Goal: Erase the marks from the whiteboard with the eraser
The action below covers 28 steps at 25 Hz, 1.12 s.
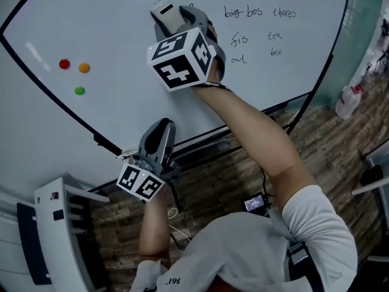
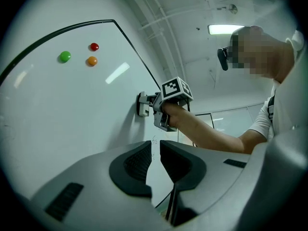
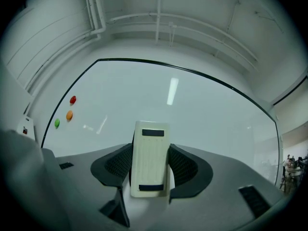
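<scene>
The eraser (image 3: 150, 160), a pale block with a dark strip at each end, is clamped between the pads of the right tongs (image 3: 150, 166) and pressed flat against the whiteboard (image 3: 202, 105). From overhead it sits high on the board, just left of the handwriting, with the marker cube (image 1: 182, 56) and the person's hand behind it. The left gripper view shows the eraser (image 2: 143, 104) touching the board face.

The writing runs to the right of the eraser in loose dark script. As far as I can read it, it says "big bos" (image 1: 243, 11), "theres" (image 1: 284, 12), "fis" (image 1: 239, 39), "tea" (image 1: 275, 36), "eat" (image 1: 238, 59) and "bex" (image 1: 276, 52).

Well to the left of the eraser three round magnets stick to the board: a red magnet (image 1: 64, 64), an orange magnet (image 1: 84, 67) and a green magnet (image 1: 79, 90).

The left tongs (image 2: 155, 160) hang low by the board's dark bottom edge, drawn almost together with only a thin slit between the pads and nothing in it.

Below lies a wood-patterned floor (image 1: 328, 139) with a small lit device (image 1: 254, 203) and a white rack (image 1: 58, 224) at the lower left.
</scene>
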Motion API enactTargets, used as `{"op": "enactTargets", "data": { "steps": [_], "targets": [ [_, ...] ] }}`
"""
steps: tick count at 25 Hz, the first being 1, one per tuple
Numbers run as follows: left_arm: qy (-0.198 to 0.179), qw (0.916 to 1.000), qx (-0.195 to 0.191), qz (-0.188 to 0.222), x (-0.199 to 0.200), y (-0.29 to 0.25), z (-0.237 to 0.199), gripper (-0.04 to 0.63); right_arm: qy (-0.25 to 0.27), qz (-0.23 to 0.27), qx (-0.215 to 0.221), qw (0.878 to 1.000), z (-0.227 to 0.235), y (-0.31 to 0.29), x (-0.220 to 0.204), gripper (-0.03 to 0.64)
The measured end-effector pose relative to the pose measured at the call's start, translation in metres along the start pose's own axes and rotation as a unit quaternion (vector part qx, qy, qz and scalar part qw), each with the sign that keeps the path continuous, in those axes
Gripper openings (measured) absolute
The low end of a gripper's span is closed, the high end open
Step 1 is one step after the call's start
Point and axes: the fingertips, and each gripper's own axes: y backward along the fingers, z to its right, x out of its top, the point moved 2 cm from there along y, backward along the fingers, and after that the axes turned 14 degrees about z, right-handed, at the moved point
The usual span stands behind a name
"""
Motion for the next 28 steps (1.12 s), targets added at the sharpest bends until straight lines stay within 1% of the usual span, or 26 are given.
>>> {"op": "enactTargets", "data": {
  "steps": [7,10,19,28],
  "targets": [
    [-0.005,1.0000,0.001,0.000,-0.005,-0.005,0.007,0.044,0.006,-0.005,0.003,1.000,0.012,0.004,-0.005,0.253],
    [-0.005,1.0000,0.003,0.001,-0.009,-0.012,0.010,0.044,0.002,-0.008,-0.002,1.000,0.026,0.006,-0.011,0.253],
    [0.004,0.9999,-0.010,-0.009,-0.034,-0.045,0.032,0.044,0.000,-0.017,-0.015,1.000,0.074,0.020,-0.033,0.253],
    [0.006,0.9998,-0.012,-0.016,-0.052,-0.068,0.044,0.044,0.006,-0.017,-0.016,1.000,0.101,0.028,-0.047,0.253]
  ]
}}
